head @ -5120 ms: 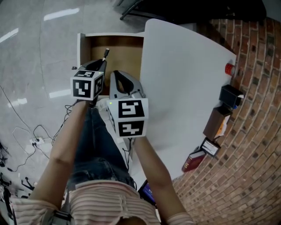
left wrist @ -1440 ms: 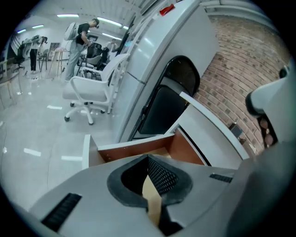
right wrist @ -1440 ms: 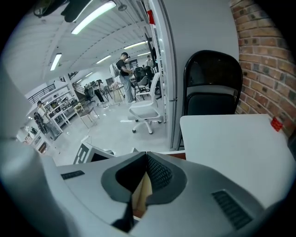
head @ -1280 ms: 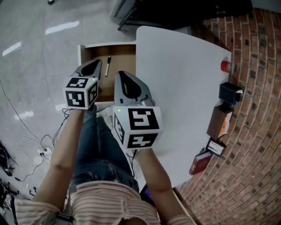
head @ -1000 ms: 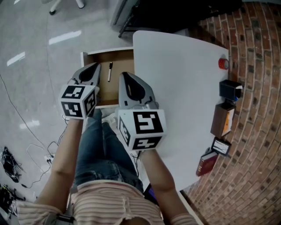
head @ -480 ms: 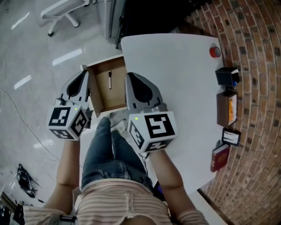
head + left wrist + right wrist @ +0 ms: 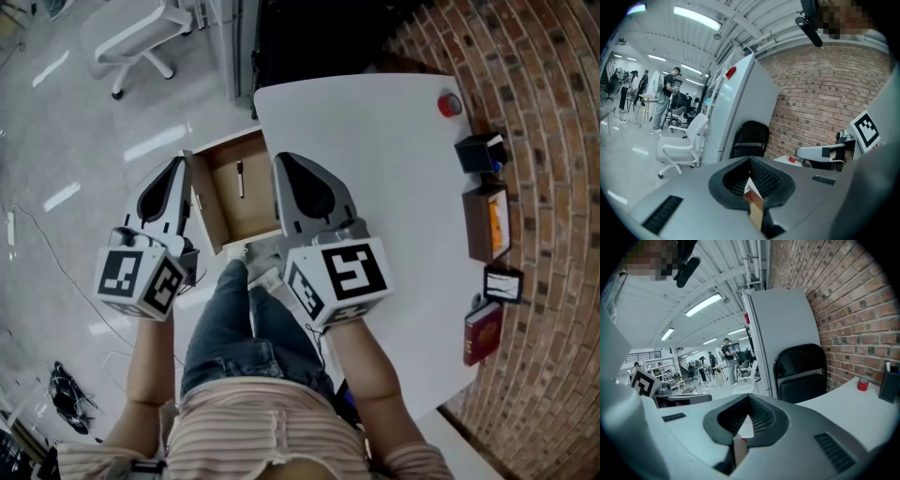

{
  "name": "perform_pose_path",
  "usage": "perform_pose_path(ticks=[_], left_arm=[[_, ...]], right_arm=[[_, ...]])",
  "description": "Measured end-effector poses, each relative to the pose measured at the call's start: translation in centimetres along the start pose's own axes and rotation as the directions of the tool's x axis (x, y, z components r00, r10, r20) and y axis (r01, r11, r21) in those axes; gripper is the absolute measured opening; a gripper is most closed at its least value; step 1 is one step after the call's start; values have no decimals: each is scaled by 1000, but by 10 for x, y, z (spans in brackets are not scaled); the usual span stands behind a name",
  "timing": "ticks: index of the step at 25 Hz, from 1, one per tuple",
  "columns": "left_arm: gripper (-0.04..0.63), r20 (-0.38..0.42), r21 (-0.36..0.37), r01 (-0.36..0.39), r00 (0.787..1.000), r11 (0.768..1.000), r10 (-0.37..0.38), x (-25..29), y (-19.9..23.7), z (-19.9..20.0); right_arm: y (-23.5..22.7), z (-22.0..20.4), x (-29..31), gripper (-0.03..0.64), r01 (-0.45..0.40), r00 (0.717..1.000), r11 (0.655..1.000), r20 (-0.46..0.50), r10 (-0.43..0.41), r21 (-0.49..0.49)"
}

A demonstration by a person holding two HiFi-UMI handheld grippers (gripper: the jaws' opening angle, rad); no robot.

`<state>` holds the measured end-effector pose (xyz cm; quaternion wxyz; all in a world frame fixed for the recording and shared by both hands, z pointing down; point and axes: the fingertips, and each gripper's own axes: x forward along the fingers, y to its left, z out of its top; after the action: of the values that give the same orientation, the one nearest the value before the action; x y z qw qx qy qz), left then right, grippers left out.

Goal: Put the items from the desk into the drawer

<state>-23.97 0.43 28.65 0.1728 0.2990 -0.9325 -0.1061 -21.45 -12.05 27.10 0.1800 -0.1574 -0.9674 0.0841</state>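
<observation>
Left gripper (image 7: 176, 169): fingers together, empty.
Right gripper (image 7: 284, 161): fingers together, empty.
Drawer (image 7: 255, 208): open, pen (image 7: 240, 178) inside.
Desk (image 7: 375, 178): brown box (image 7: 489, 220) and red book (image 7: 483, 332) at brick-wall edge.
Risk: closed fingers would likely shove items rather than grasp them.

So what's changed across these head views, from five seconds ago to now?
The pen, at the tip of the left gripper five seconds ago, now lies loose in the open drawer. Both grippers have drawn up and back from it; the right gripper, like the left, is shut and empty. The black box, brown box and red booklet on the desk stayed put.
</observation>
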Motion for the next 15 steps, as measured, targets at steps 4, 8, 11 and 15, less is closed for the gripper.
perform_pose_path(ticks=[4, 8, 11, 15], left_arm=[[9, 30, 34, 12, 999, 999, -13, -13, -13, 14], [9, 60, 56, 25, 998, 998, -28, -24, -24, 28], [9, 77, 80, 36, 996, 996, -42, -34, -33, 35], [9, 90, 101, 48, 994, 994, -57, -45, -45, 44]], right_arm=[[3, 13, -15, 17, -8, 999, 999, 50, 11, -50], [6, 23, -29, 17, -2, 996, 997, 87, 9, -77], [12, 31, -42, 17, 5, 993, 994, 117, 7, -106], [17, 44, -60, 17, 7, 987, 994, 160, 11, -113]])
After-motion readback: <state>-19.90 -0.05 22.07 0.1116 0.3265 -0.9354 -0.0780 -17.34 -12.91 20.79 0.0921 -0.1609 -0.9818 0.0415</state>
